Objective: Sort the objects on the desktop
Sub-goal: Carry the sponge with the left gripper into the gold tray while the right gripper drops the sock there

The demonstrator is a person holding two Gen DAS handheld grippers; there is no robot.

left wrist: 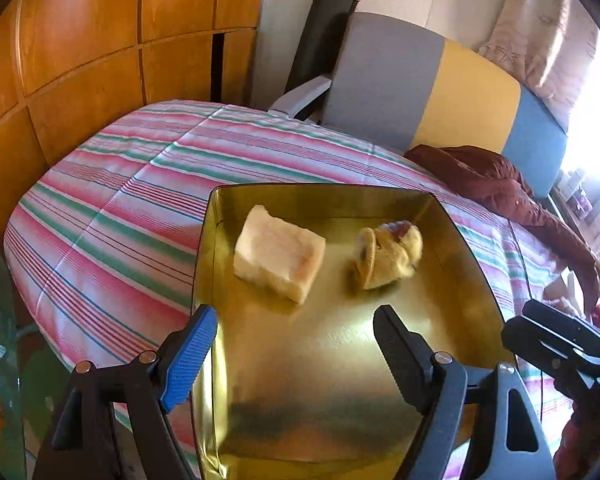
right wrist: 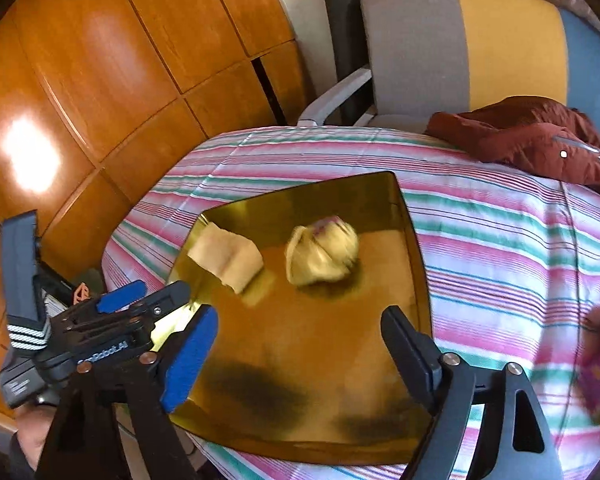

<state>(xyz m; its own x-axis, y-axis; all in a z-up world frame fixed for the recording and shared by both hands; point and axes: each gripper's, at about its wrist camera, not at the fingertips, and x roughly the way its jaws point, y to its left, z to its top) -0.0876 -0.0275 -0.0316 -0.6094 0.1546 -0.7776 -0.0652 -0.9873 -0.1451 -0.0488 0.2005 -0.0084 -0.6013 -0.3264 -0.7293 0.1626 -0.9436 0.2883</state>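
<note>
A: What is carried by the table?

B: A gold tray [left wrist: 452, 320] is laid on the striped cloth [left wrist: 112, 216]. 2 items are seen toward the tray's far edge: a pale bread block [left wrist: 278, 254] near the far-left corner and a yellow pastry [left wrist: 388, 256] just beside it, apart.

A: And the tools?

B: The left gripper [left wrist: 294, 338] and right gripper [right wrist: 300, 340] are held wide over the tray's near edge, with nothing gripped.
</note>
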